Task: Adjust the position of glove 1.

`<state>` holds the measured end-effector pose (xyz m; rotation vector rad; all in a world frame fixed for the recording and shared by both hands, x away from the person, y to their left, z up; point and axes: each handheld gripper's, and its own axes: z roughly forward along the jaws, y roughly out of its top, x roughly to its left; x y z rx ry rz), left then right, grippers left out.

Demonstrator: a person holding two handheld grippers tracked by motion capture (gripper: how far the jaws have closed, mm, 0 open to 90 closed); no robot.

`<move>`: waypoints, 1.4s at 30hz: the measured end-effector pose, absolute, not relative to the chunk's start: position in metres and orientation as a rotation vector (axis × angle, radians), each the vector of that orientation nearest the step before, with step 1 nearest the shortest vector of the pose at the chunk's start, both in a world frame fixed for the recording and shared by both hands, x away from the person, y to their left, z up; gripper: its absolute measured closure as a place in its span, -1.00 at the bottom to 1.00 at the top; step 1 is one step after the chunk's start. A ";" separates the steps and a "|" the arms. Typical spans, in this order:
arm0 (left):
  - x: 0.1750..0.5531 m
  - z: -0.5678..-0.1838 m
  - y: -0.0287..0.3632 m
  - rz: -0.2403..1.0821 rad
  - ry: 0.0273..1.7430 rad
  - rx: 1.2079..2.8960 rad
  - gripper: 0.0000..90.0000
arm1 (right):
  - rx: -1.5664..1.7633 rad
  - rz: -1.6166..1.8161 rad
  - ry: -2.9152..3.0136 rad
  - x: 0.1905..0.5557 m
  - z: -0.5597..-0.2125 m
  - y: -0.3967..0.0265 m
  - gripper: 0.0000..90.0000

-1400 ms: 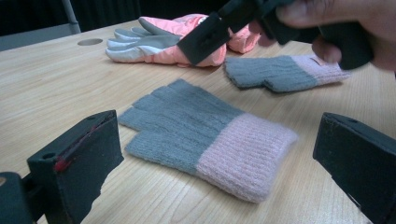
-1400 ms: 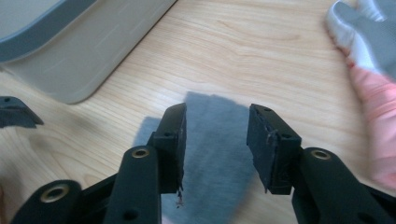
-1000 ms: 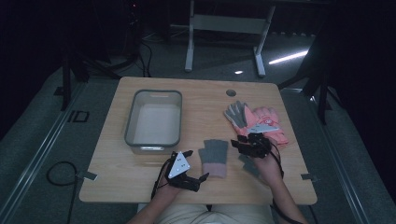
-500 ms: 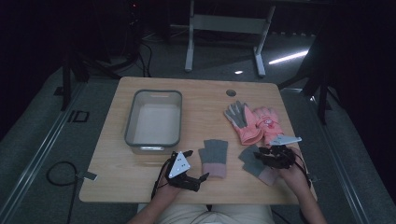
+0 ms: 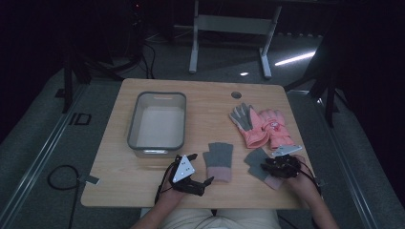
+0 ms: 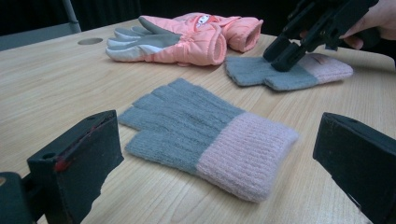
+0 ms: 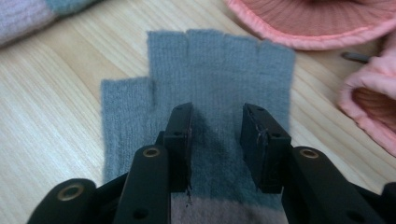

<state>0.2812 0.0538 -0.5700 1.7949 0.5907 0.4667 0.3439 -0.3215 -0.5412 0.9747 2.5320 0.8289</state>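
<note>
- My right gripper (image 5: 268, 167) stood tip-down on the grey knitted fingerless glove with a pink ribbed cuff (image 5: 260, 166) at the table's five o'clock. Its jaws had just been closing, a narrow strip of grey knit between them (image 7: 215, 140), and I could not tell whether the pads had pinched the wool yet.
- My left gripper (image 5: 200, 168) rested at six o'clock with its jaws spread wide and nothing between them; a second grey-and-pink knitted glove (image 5: 218, 161) lay flat just beyond its tips (image 6: 210, 140).
- The light wooden table (image 5: 119, 186) had a bare strip along its near edge at seven o'clock and another along the far edge at twelve, broken by one small round hole (image 5: 236, 94).
- The held glove's pink cuff lay close to the near right edge, under my hand; its grey finger ends pointed to eleven o'clock, just short of the cuff of the salmon-pink padded glove (image 7: 322, 23).
- Open wood separated the two knitted gloves, wide enough to show as a clear gap.
- Counted: two knitted gloves, two salmon-pink padded winter gloves (image 5: 260, 125) side by side at three o'clock, one grey rectangular plastic tub (image 5: 157, 145) at nine o'clock.
</note>
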 end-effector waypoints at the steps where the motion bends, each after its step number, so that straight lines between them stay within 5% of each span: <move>1: 0.281 -0.570 0.054 0.467 0.589 1.796 -0.99 | 0.975 0.825 2.542 0.345 -0.541 -0.322 0.47; 11: 0.281 -0.570 0.054 0.469 0.588 1.798 -0.99 | 1.038 0.769 2.562 0.347 -0.537 -0.315 0.86; 29: 0.281 -0.570 0.054 0.474 0.591 1.795 -0.99 | 1.310 0.920 2.266 0.299 -0.475 -0.301 0.89; 42: 0.280 -0.570 0.054 0.485 0.591 1.792 -0.99 | 1.594 0.975 2.025 0.281 -0.499 -0.302 0.89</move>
